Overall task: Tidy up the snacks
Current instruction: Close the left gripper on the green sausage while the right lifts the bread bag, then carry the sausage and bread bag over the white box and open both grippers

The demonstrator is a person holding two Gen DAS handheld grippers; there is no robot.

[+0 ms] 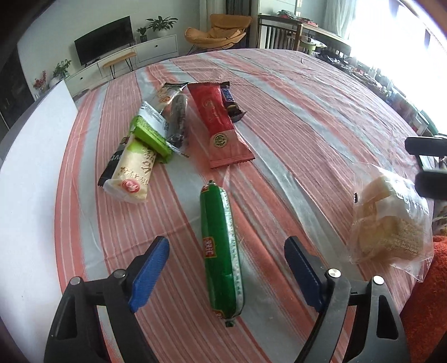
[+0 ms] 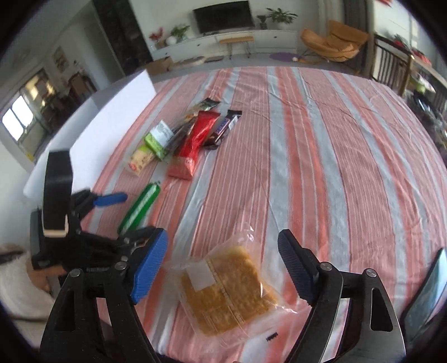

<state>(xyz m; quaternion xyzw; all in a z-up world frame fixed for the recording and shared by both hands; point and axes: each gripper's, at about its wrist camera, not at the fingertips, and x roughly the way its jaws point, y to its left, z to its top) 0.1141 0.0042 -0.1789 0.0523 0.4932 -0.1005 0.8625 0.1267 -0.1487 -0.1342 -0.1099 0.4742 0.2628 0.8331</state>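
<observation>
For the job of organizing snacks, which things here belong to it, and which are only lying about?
Belong to the job:
- green sausage
- clear bag of crackers
- red packet
- chocolate bar
- pile of green and white packets

Only lying about:
- striped tablecloth
- white board
- television
- orange chair

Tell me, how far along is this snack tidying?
Partly done: several packets, including the red packet and the chocolate bar, lie grouped side by side. In hand: nothing; the left gripper straddles the green sausage with jaws open, and the right gripper stands open over the clear bag of crackers. Those two lie apart from the group.
</observation>
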